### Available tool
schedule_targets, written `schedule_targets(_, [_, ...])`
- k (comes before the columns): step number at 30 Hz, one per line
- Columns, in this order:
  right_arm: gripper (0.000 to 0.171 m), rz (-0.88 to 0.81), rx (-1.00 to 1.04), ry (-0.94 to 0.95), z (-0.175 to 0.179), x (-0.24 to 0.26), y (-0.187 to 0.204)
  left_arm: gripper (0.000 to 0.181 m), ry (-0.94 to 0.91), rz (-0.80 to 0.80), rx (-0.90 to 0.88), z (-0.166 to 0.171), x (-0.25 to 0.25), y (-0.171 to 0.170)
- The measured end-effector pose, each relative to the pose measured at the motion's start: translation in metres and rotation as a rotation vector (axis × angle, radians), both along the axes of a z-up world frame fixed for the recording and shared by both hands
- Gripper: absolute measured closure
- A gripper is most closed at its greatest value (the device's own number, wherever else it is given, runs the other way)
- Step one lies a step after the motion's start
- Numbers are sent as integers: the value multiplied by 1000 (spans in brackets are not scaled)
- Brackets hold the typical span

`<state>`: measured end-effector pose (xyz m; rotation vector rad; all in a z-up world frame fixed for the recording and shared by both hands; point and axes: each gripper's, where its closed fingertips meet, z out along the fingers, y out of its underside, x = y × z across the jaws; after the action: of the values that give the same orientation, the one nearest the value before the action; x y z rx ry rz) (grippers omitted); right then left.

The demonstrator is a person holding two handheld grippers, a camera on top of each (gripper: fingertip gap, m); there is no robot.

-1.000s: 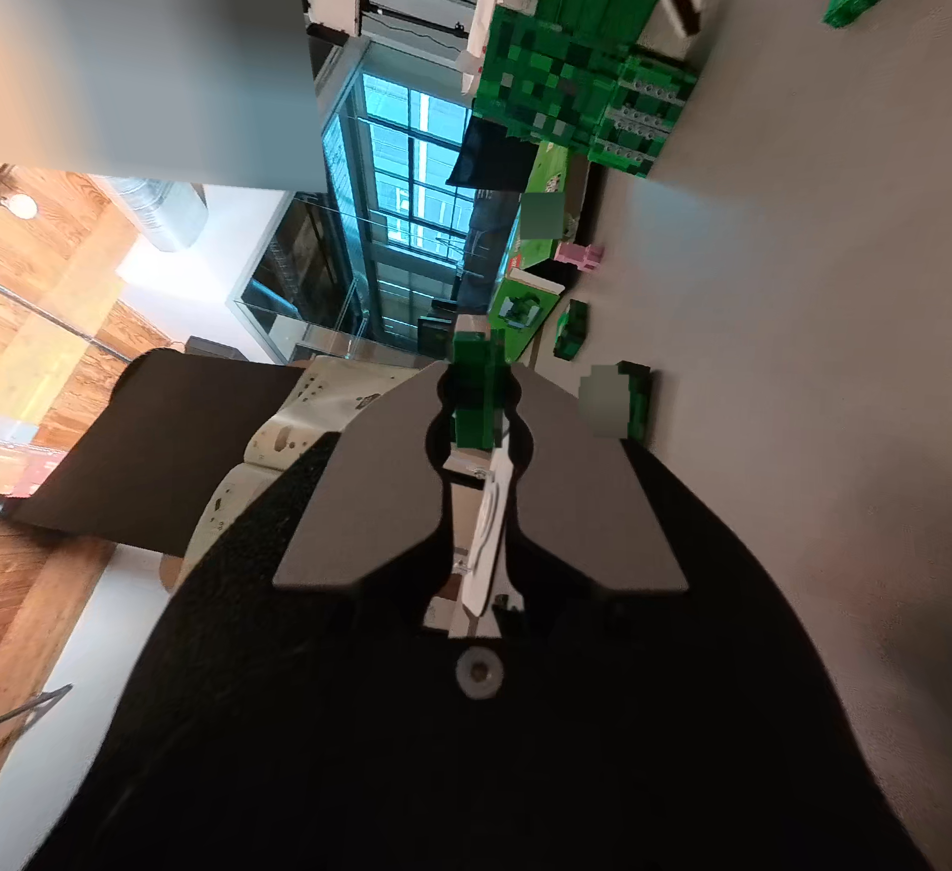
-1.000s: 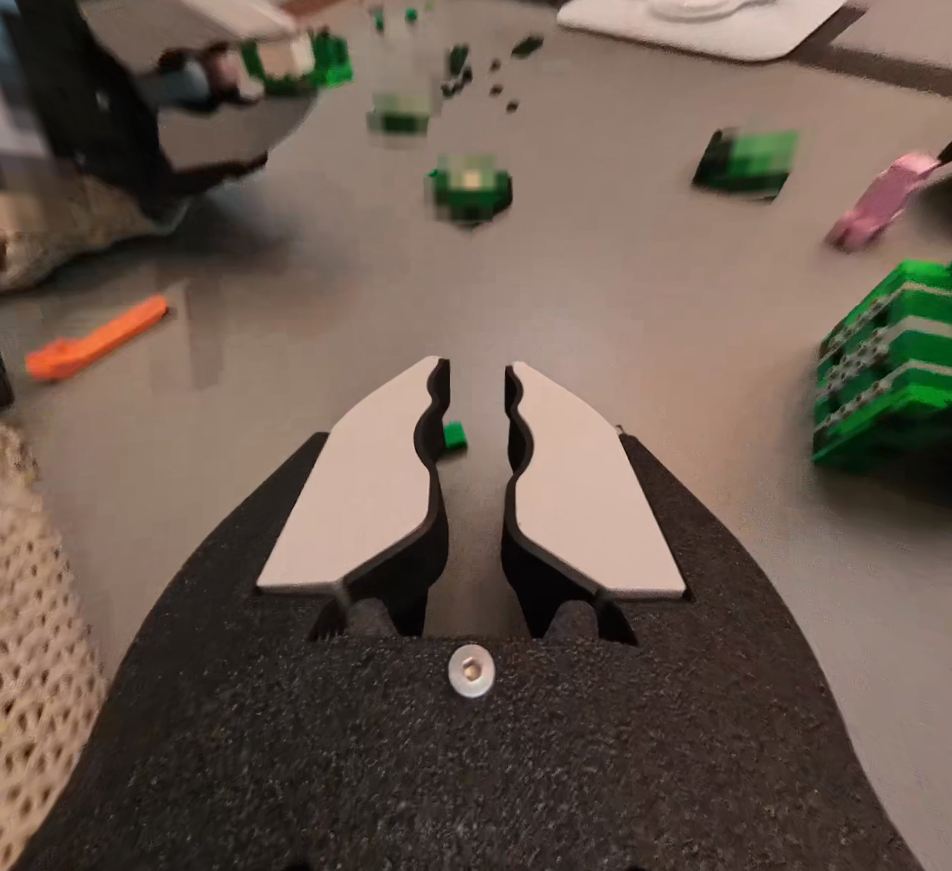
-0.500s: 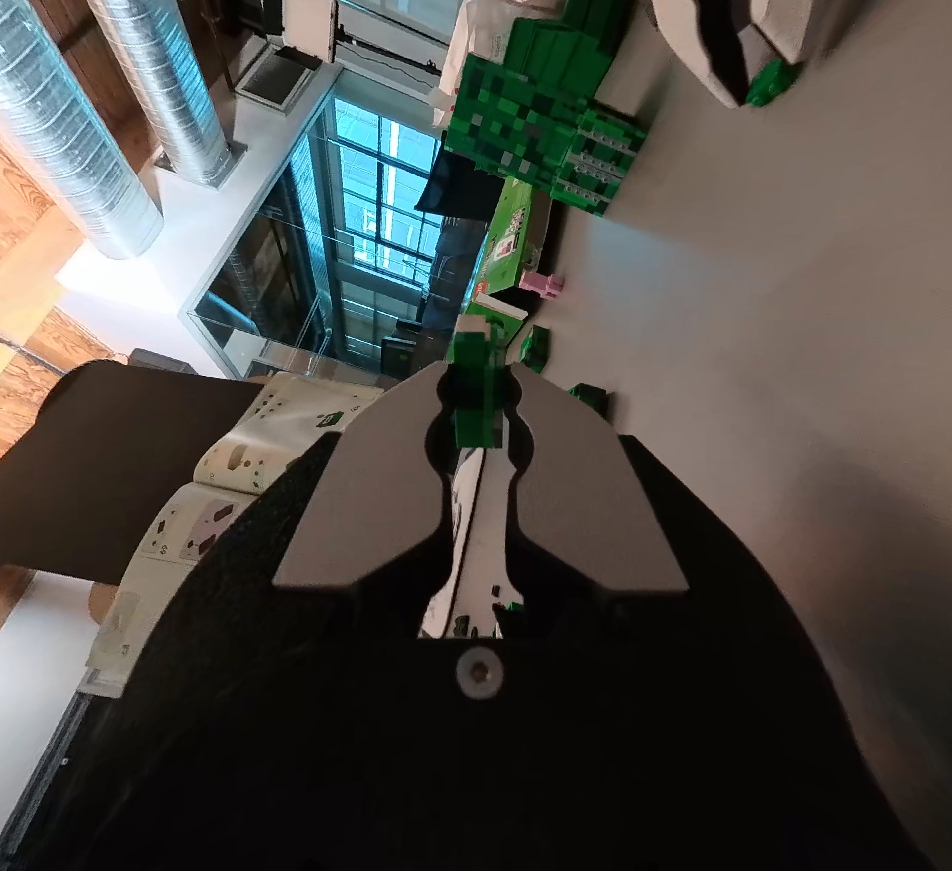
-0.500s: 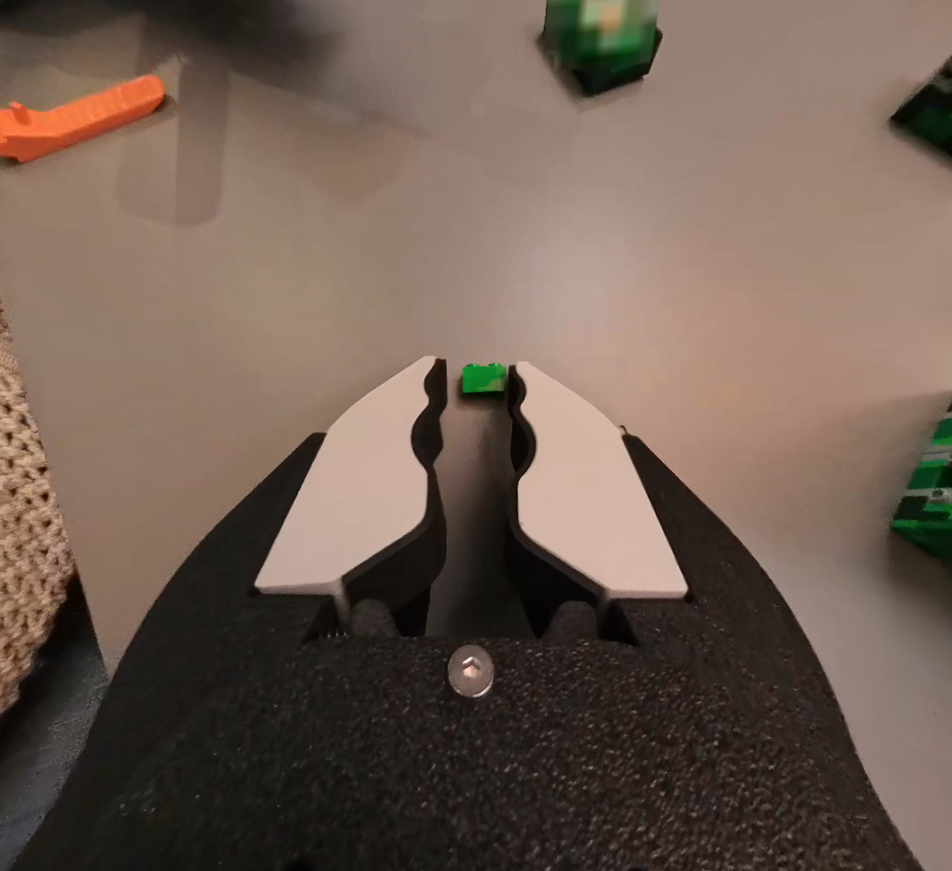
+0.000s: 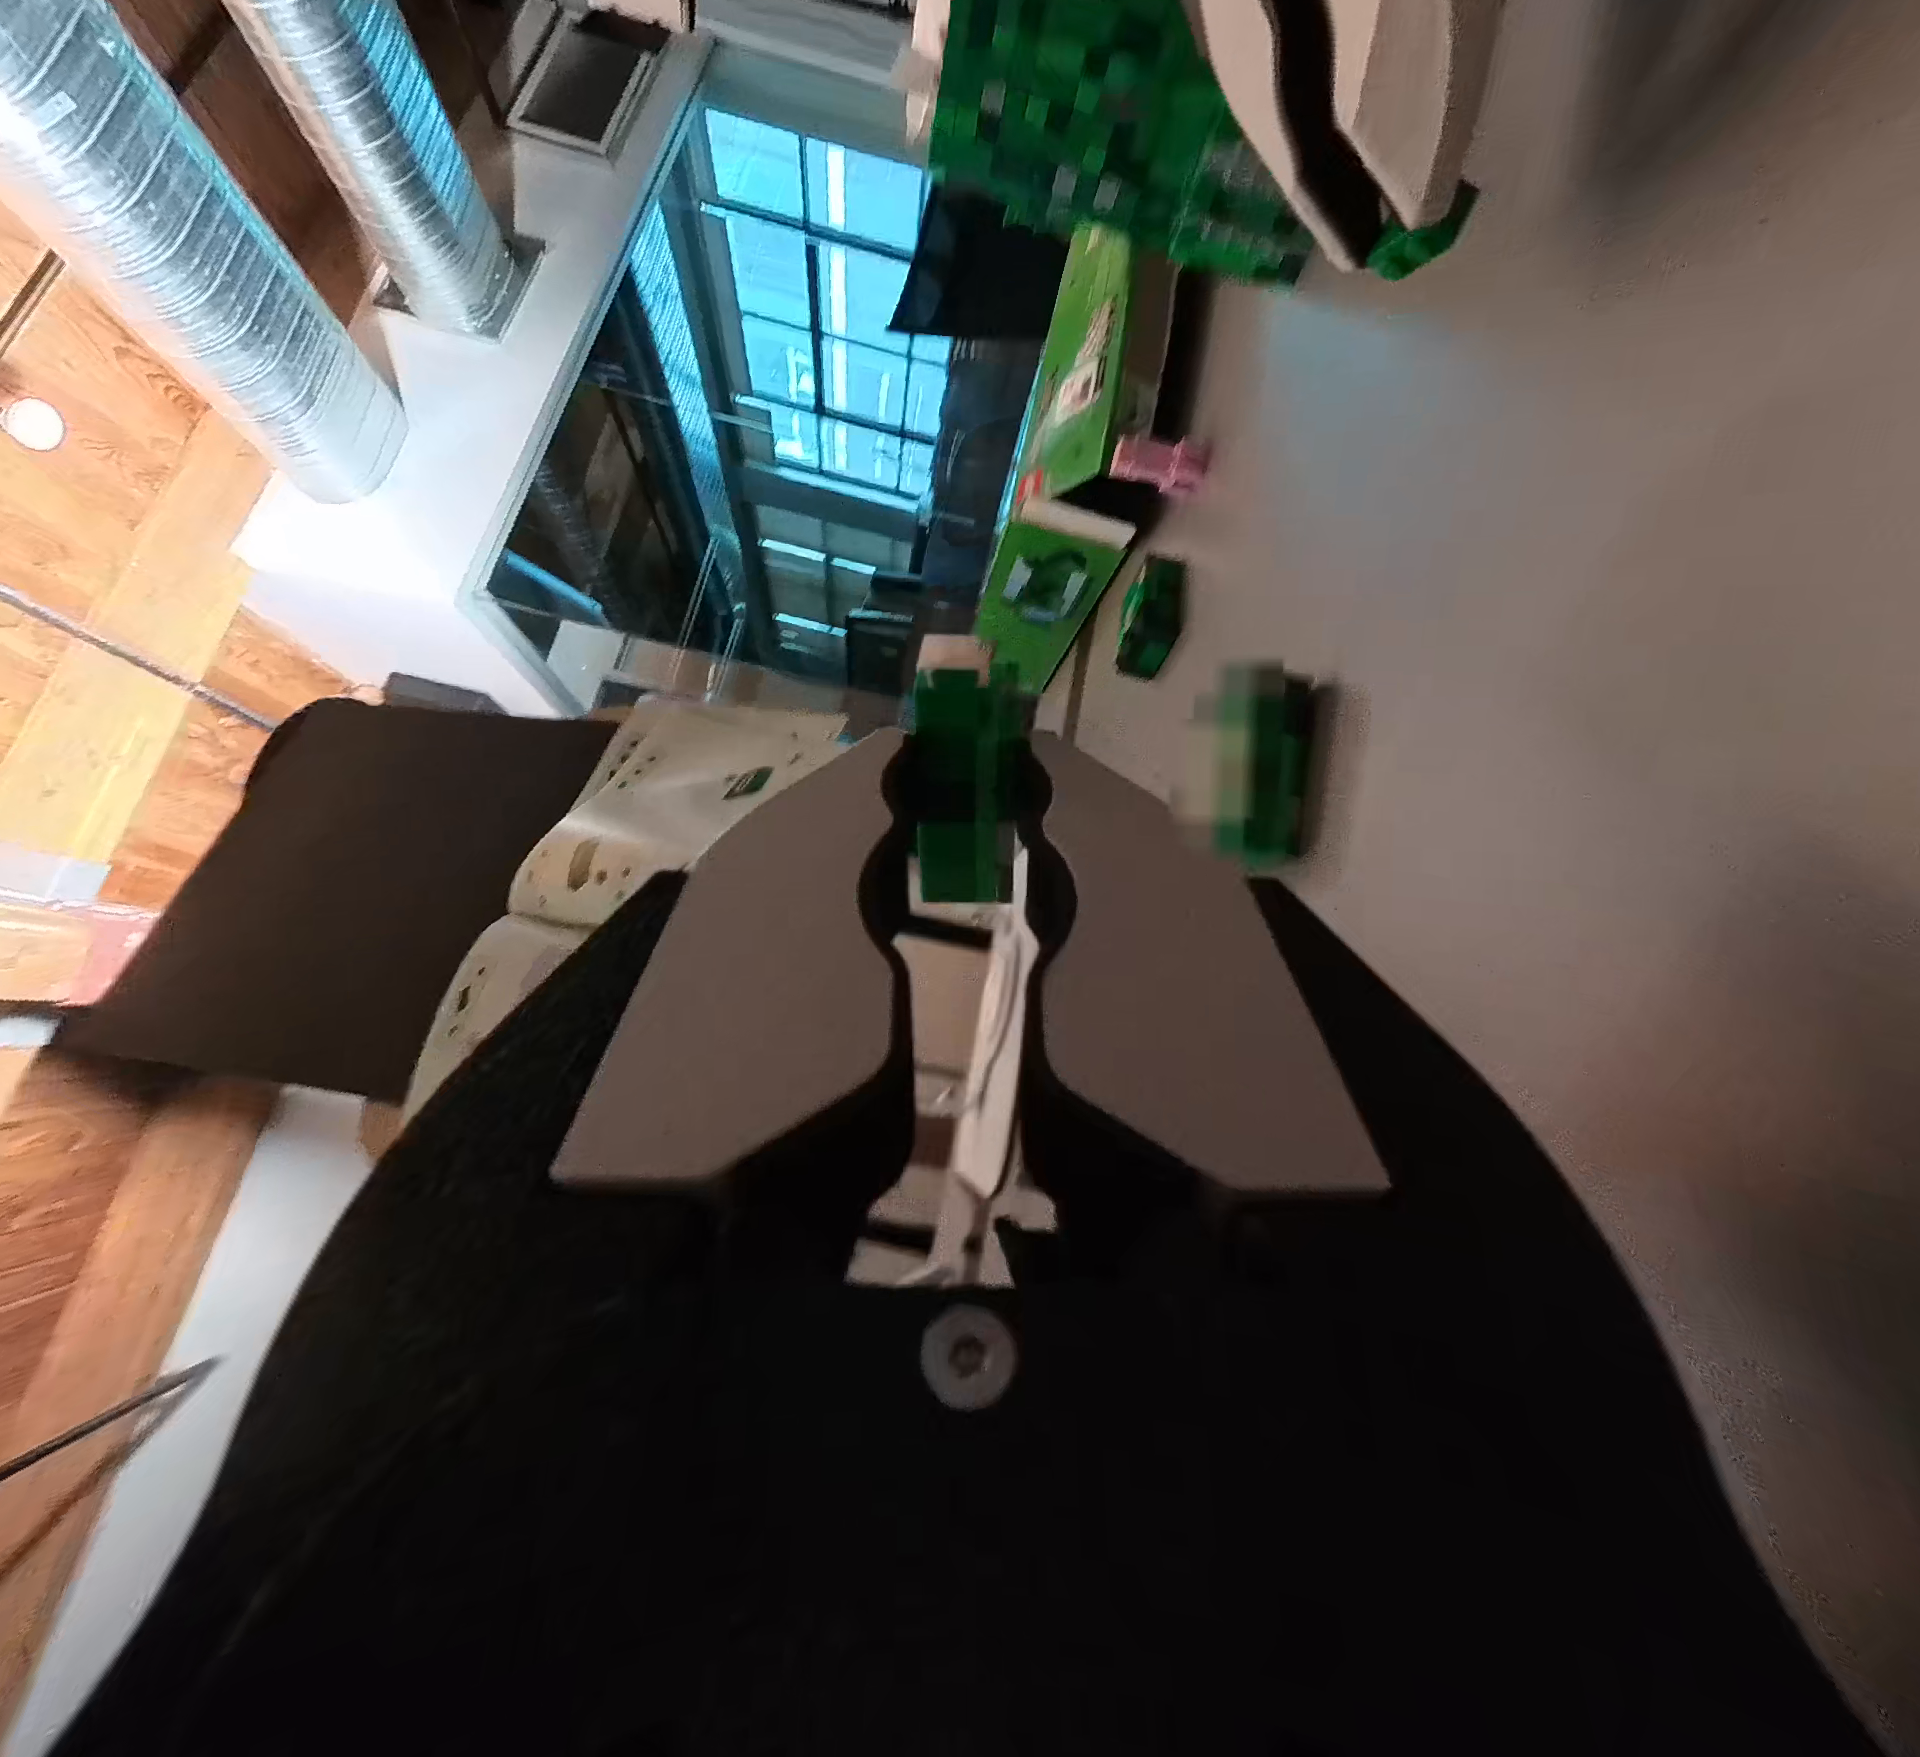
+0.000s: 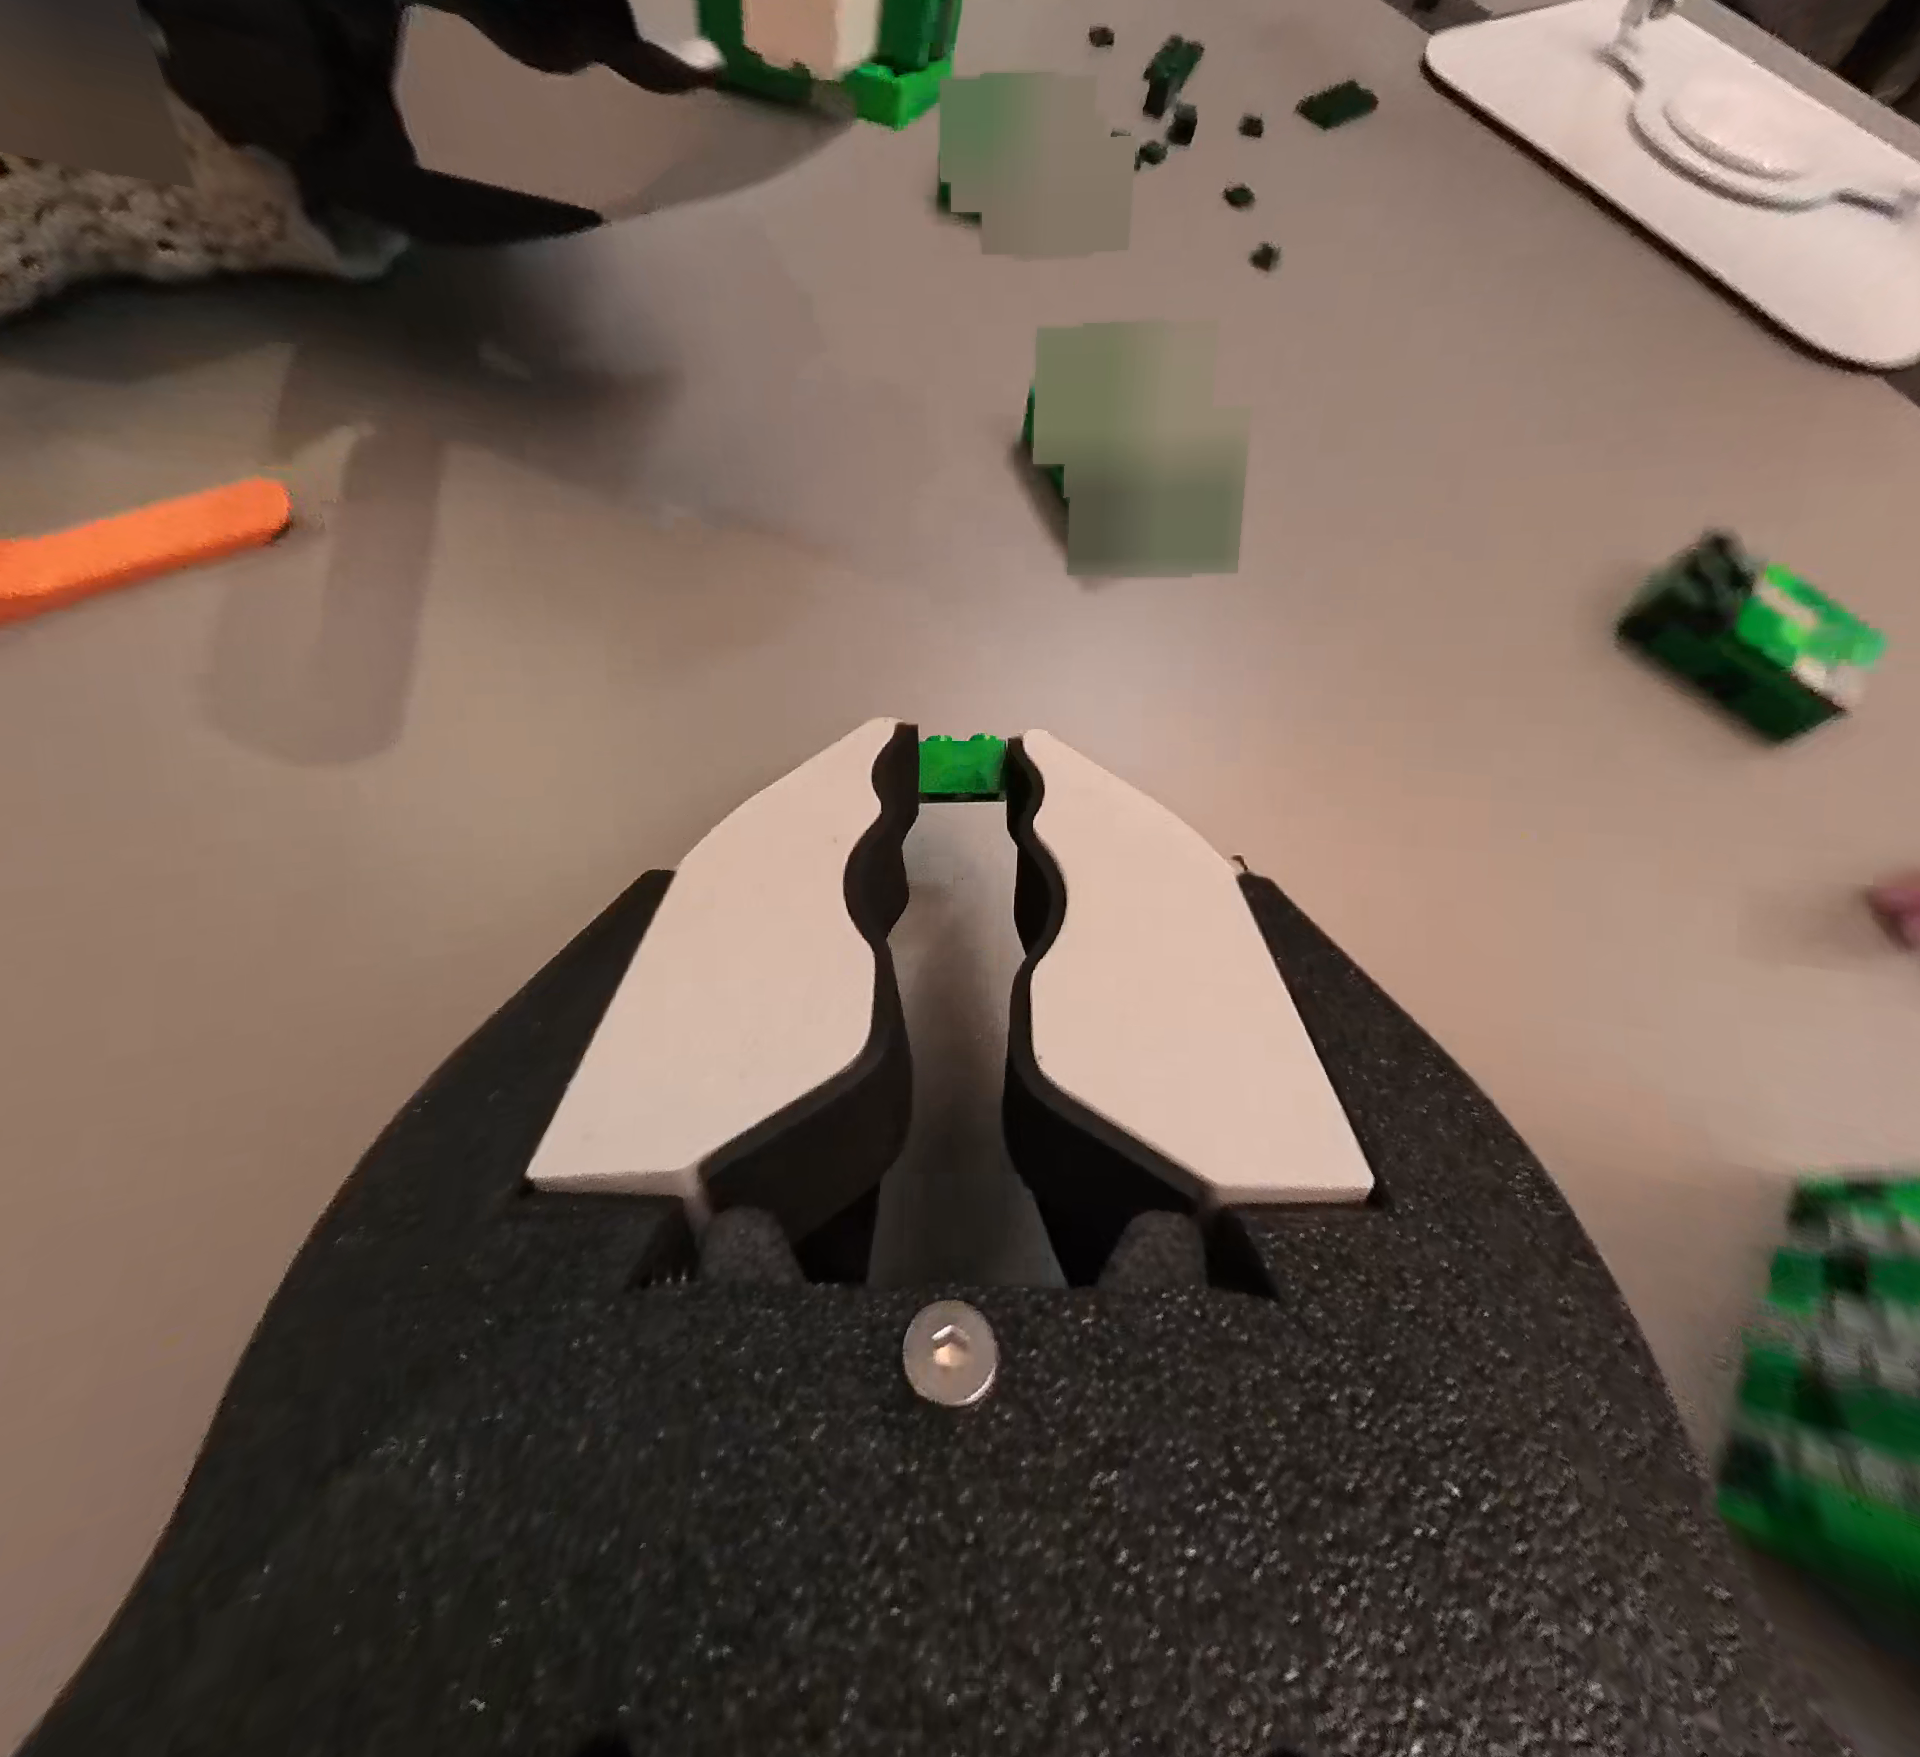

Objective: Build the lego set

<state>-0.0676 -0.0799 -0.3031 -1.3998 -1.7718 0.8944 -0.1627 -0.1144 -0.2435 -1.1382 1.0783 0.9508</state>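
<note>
a small green brick (image 6: 962, 765) sits pinched at the very tips of the right tool (image 6: 962, 762), lifted clear of the grey surface (image 6: 644, 658). up and to the left, the left tool (image 6: 769, 8) is pressed together on a green-and-cream sub-assembly (image 6: 831, 29), held in the air with its far end sticking out past the tips; in that tool's own view the same sub-assembly (image 5: 966, 793) shows clamped between the two pads.

the step in hand looks like bringing the loose brick to the held sub-assembly for joining. the next move likely calls for carrying the right tool up and across to the left one, squaring the brick's studs with the open end of the sub-assembly and pressing home while the left grip resists the push. with so shallow a hold, the brick could twist or pop out under pressure.

half a second earlier the brick lay on the surface between spread pads; now the pads have closed on it and the tool has tipped up, bringing the left tool into its view. the left tool has kept its clamp throughout.

around them lie an orange separator tool (image 6: 135, 549), scattered dark and green pieces (image 6: 1335, 105), a small green block (image 6: 1756, 647) and a larger green build (image 6: 1829, 1364) at the right edge.
</note>
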Motion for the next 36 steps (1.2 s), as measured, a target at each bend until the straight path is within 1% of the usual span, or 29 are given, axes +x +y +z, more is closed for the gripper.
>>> schedule_targets(3, [155,96,-11,-2,13,-42,-19,165,93,169,27,4,-47,-4])
schedule_targets(5, [155,161,-6,-19,22,-79,-38,165,102,302,40,8,-93,-15])
schedule_targets(8, [155,237,57,-54,26,-145,-60,165,-3,484,57,12,-166,-42])
schedule_targets(10, [155,280,66,-95,21,-190,-75,165,-45,596,65,11,-207,-61])
schedule_targets(13, [155,292,130,-132,10,-247,-82,164,-125,683,110,16,-242,-83])
schedule_targets(15, [155,315,148,-179,-1,-269,-85,165,-173,705,135,19,-252,-89])
schedule_targets(17, [155,358,157,-227,-9,-280,-90,165,-188,721,144,20,-257,-91])
schedule_targets(18, [151,379,155,-259,-13,-282,-92,165,-196,727,146,20,-259,-91])
schedule_targets(19, [141,410,165,-294,-14,-282,-95,165,-206,732,152,21,-261,-92])
schedule_targets(21, [139,467,231,-285,-2,-292,-91,165,-231,741,164,22,-264,-95])
schedule_targets(23, [139,505,221,-240,20,-313,-82,165,-255,749,174,23,-267,-97])
schedule_targets(24, [140,498,202,-224,29,-328,-73,165,-266,750,178,23,-268,-98])
schedule_targets(26, [139,479,143,-265,31,-359,-53,165,-279,752,178,22,-270,-99])
schedule_targets(29, [141,465,43,-344,12,-394,-44,165,-288,747,171,21,-270,-98])
schedule_targets(32, [141,411,-7,-384,-6,-413,-50,165,-286,749,160,19,-271,-96])
schedule_targets(35, [144,333,92,-380,-19,-427,-46,165,-309,764,176,21,-275,-100])
schedule_targets(36, [144,326,93,-391,-23,-430,-47,165,-323,782,189,22,-278,-103])
